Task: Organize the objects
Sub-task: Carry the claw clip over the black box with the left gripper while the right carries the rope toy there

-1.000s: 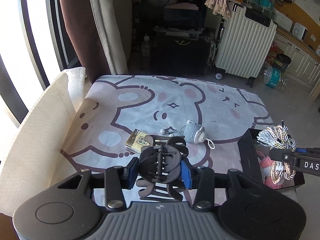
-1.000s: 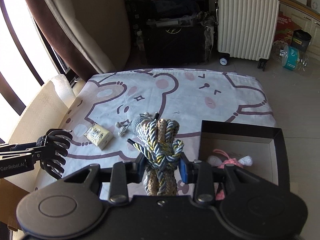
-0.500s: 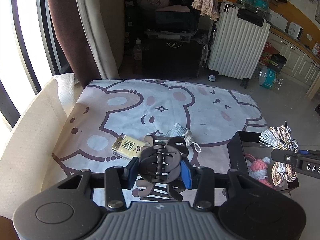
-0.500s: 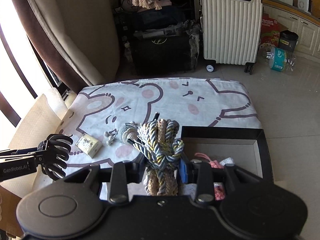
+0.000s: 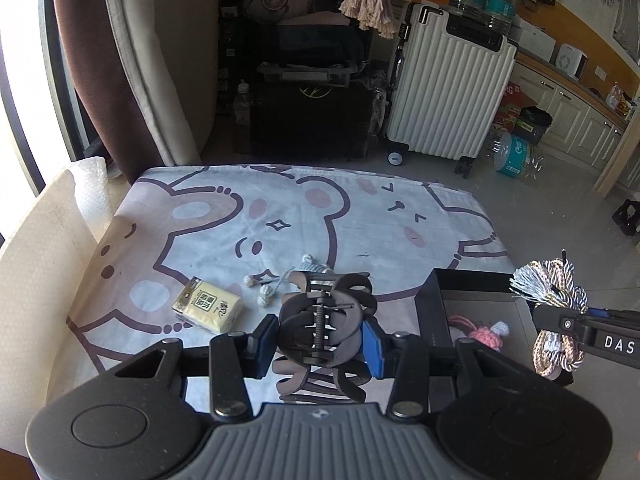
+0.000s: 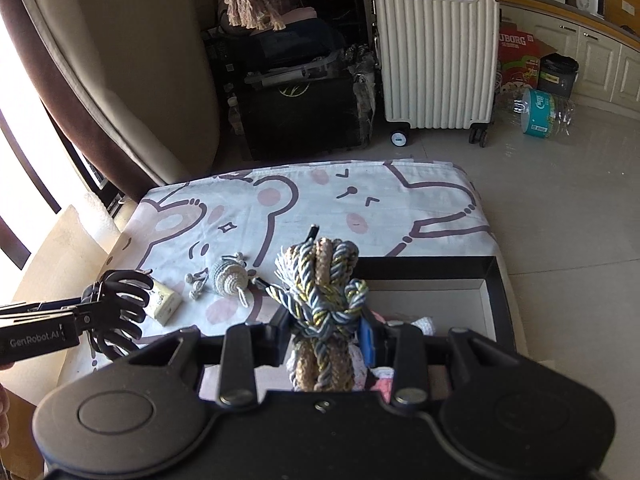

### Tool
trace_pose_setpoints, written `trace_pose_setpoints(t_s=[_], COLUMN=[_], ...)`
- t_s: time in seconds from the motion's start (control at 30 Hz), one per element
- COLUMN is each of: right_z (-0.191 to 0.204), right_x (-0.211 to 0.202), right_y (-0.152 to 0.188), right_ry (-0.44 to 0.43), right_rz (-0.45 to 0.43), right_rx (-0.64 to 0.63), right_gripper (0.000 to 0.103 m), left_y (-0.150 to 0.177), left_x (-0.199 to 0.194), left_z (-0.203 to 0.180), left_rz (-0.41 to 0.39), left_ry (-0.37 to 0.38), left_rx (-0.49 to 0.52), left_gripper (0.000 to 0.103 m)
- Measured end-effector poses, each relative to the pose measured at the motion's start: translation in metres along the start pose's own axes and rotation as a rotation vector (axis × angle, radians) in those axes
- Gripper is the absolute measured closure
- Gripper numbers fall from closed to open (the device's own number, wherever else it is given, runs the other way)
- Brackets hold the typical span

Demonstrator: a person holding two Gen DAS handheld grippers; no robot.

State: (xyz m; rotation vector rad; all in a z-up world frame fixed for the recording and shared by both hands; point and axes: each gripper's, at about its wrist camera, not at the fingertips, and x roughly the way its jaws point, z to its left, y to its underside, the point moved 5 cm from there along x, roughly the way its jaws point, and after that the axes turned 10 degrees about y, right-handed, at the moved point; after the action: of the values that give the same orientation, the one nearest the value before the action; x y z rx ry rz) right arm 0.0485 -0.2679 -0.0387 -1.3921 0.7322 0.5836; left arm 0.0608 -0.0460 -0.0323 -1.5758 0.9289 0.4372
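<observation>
This is a lived-in home, a room that runs into a kitchen. A table wears a cartoon bear cloth, with a tissue pack and a small crochet toy on it. Behind it a white suitcase stands on a tiled floor beside a black case piled with bags. A mop head hangs above. Heavy curtains frame a bright window on the left. On the right run cream cabinets under a wood counter holding a small appliance, with water bottles on the floor and a printed carton against the cabinets.
</observation>
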Motion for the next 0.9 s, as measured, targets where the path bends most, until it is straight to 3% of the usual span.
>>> trace_pose_setpoints(t_s=[0.6,0.9], right_z=[-0.074,-0.088], right_x=[0.028,0.069], right_y=[0.013,0.029], right_ry=[0.085,0.135], right_rz=[0.028,0.115], right_rx=[0.07,0.047], right_gripper=[0.068,0.068], left_y=[-0.005,-0.013], left_x=[0.047,0.062], left_z=[-0.062,-0.081], left_rz=[0.014,0.001], left_ry=[0.136,0.233], left_rx=[0.023,0.015], left_gripper=[0.058,0.058])
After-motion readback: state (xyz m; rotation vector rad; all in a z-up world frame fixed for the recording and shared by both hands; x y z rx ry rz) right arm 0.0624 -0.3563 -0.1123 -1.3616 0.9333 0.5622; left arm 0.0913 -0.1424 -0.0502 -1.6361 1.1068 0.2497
